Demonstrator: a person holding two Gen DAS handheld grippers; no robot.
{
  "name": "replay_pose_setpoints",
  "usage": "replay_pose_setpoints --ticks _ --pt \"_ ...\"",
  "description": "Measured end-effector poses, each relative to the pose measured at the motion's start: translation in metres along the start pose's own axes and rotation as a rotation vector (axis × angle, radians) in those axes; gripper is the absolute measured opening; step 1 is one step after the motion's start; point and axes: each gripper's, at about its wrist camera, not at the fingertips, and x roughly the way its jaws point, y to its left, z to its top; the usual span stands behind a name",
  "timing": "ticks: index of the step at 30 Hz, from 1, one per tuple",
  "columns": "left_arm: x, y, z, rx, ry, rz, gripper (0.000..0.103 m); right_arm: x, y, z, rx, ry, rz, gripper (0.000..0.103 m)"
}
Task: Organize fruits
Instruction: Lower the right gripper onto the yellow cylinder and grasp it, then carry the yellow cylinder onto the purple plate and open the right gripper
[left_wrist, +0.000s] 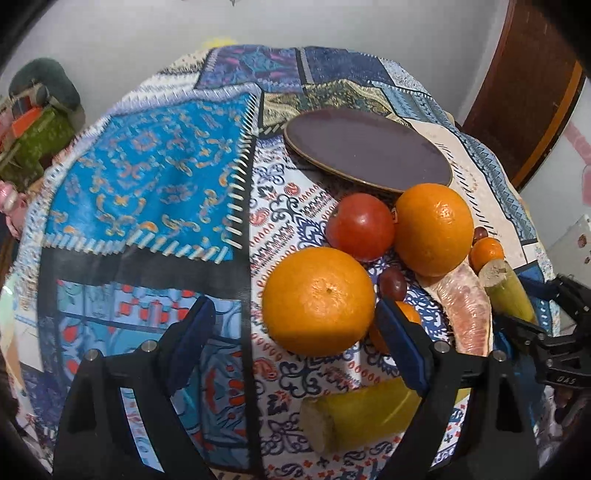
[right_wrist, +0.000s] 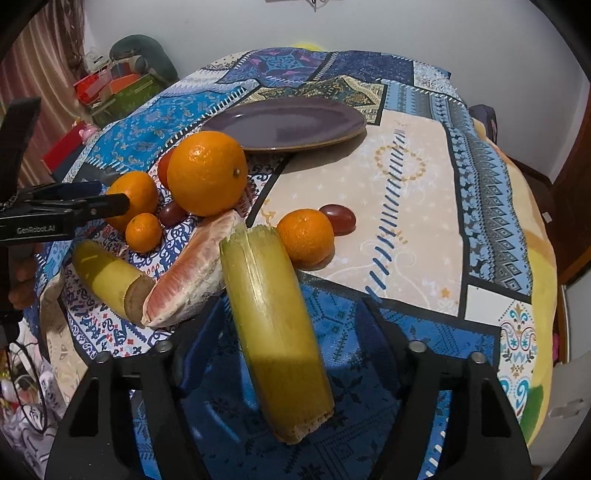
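A purple plate (left_wrist: 369, 151) (right_wrist: 288, 123) lies bare at the back of the table. In front of it lie two large oranges (left_wrist: 319, 301) (left_wrist: 434, 229), a tomato (left_wrist: 360, 225), small mandarins (right_wrist: 304, 236) (right_wrist: 144, 232), grapes (right_wrist: 338, 218), a grapefruit wedge (right_wrist: 192, 273) and two sugarcane pieces (right_wrist: 275, 328) (right_wrist: 107, 275). My left gripper (left_wrist: 295, 332) is open, its jaws either side of the near large orange. My right gripper (right_wrist: 280, 332) is open, with the long sugarcane piece lying between its jaws.
A patterned patchwork cloth (left_wrist: 147, 177) covers the round table. Boxes and clutter (right_wrist: 114, 88) stand beyond the table's left edge. A wooden door (left_wrist: 524, 85) is at the right. The cream patch of cloth (right_wrist: 406, 206) lies right of the fruit.
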Motion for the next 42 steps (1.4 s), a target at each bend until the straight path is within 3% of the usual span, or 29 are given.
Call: replay_pose_setpoints --ticks 7,11,16,26,42 --pt "0.008 0.002 0.004 -0.032 -0.006 -0.026 0.088 0.006 0.002 -0.002 0.001 0.016 0.058 0.042" --pt "0.006 -0.001 0.005 -0.030 -0.017 -0.075 0.067 0.005 0.002 -0.003 -0.002 0.007 0.058 0.042" --pt "0.003 -0.011 0.005 0.021 -0.027 -0.018 0.066 0.001 0.003 -0.002 0.004 -0.002 0.053 0.038" --pt "-0.030 0.000 0.011 -0.023 -0.087 -0.016 0.065 -0.029 0.001 0.010 0.011 -0.091 0.029 0.036" --pt "-0.094 -0.010 0.052 -0.012 -0.271 -0.005 0.065 -0.077 -0.006 0.057 -0.011 -0.288 -0.023 0.036"
